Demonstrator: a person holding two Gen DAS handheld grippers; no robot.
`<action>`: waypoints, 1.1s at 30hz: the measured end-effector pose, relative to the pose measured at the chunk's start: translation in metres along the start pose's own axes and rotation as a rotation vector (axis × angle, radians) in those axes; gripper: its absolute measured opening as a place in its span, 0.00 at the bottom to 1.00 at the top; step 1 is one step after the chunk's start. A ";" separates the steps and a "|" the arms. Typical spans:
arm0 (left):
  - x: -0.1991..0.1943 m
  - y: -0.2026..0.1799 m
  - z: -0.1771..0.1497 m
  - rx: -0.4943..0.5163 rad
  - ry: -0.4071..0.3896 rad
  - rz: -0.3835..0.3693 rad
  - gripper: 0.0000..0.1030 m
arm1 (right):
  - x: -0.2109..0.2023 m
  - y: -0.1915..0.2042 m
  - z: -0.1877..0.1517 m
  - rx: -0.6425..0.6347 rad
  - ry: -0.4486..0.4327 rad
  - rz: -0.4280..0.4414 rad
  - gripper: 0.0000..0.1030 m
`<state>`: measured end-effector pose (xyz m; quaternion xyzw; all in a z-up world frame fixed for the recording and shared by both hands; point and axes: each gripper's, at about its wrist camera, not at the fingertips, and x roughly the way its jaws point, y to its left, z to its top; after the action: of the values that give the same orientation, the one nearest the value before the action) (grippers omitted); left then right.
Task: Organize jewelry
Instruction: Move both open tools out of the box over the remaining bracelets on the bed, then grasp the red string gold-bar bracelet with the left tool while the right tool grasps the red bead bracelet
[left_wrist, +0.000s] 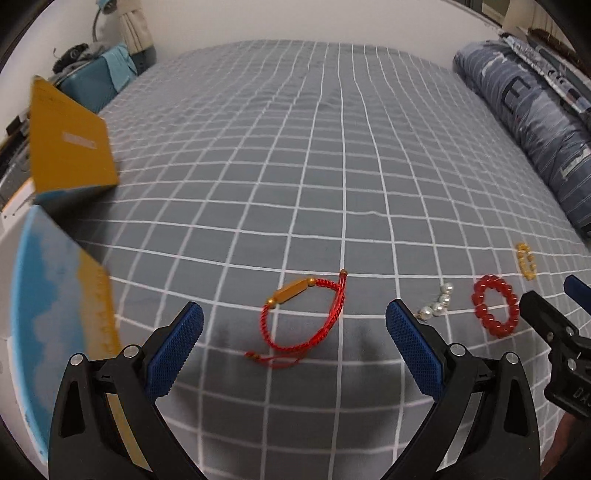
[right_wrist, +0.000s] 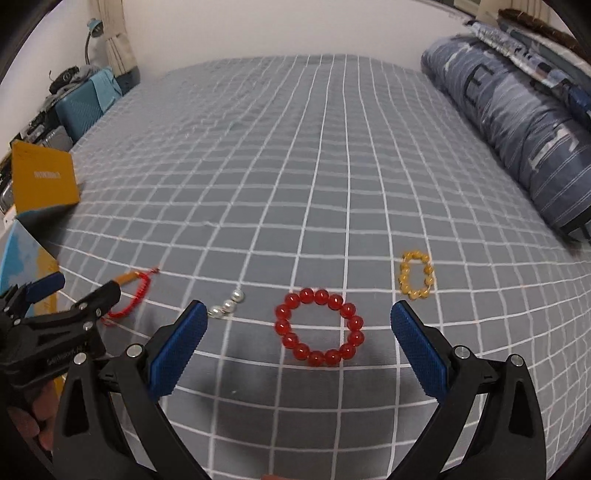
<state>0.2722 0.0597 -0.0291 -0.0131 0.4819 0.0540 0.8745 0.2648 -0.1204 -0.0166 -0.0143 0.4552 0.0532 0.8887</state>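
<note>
Both claws spread — the left claw (left_wrist: 294, 325) frames a red braided cord bracelet (left_wrist: 304, 317), the right claw (right_wrist: 299, 326) a red glossy bead bracelet (right_wrist: 319, 326) — on the grey checked bed (right_wrist: 295, 166).

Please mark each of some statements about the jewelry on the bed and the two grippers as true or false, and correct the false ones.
1. The left gripper is open, with the red cord bracelet lying ahead between its fingers. True.
2. The right gripper holds the red bead bracelet. False: it is open, and the bracelet lies on the bedsheet.
3. The yellow bead bracelet lies farthest right of the jewelry. True.
4. The pearl piece lies inside the open box. False: it lies on the sheet between the two red bracelets.
</note>
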 end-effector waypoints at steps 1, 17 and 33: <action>0.004 0.001 -0.001 -0.003 0.003 -0.006 0.94 | 0.005 -0.002 -0.001 0.005 0.009 0.005 0.93; 0.056 0.002 -0.012 -0.015 0.049 0.000 0.94 | 0.063 -0.016 -0.014 0.024 0.102 -0.014 0.82; 0.055 -0.002 -0.008 0.010 0.070 -0.026 0.23 | 0.081 -0.016 -0.010 0.013 0.120 -0.052 0.29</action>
<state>0.2945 0.0614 -0.0795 -0.0171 0.5122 0.0396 0.8578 0.3058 -0.1300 -0.0885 -0.0237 0.5075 0.0261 0.8609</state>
